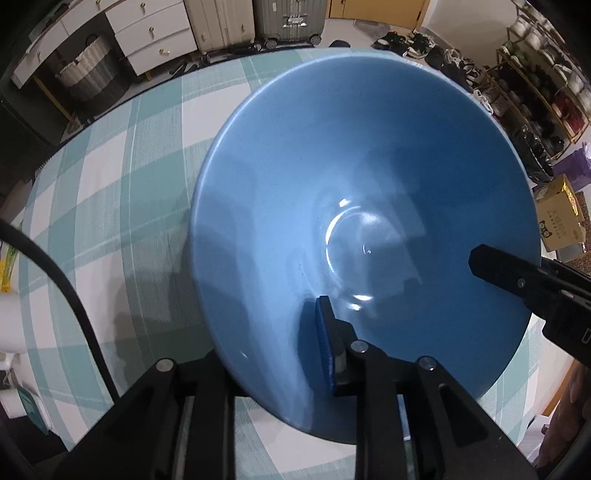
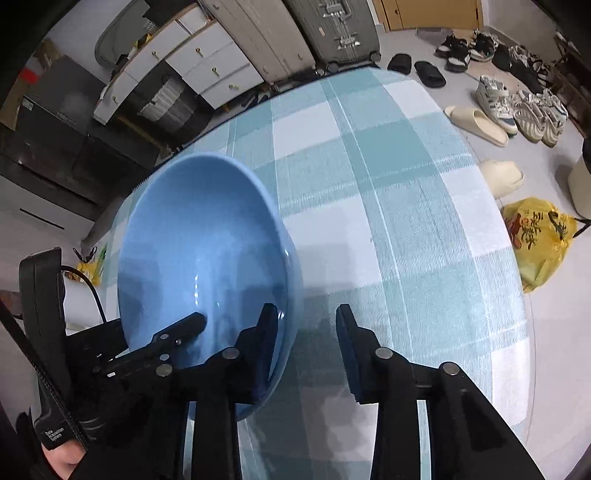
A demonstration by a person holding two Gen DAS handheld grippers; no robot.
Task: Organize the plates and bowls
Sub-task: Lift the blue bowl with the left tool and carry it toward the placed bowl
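A large blue bowl [image 1: 354, 177] is held tilted above the table with the teal-and-white checked cloth [image 1: 110, 192]. My left gripper [image 1: 280, 354] is shut on its near rim, one blue-padded finger [image 1: 327, 343] inside the bowl, the other hidden behind the wall. In the right wrist view the same bowl [image 2: 199, 251] is at the left. My right gripper [image 2: 306, 332] is open, its left finger [image 2: 266, 339] inside the bowl and its right finger [image 2: 351, 347] outside, straddling the rim. The right gripper's finger also shows in the left wrist view [image 1: 502, 273].
The tablecloth [image 2: 388, 221] stretches away to the right of the bowl. A white object [image 1: 7, 321] stands at the table's left edge. Suitcases [image 1: 288, 18], drawers [image 1: 151, 33], shoes [image 2: 517, 107] and a yellow bag [image 2: 539, 236] are on the floor around.
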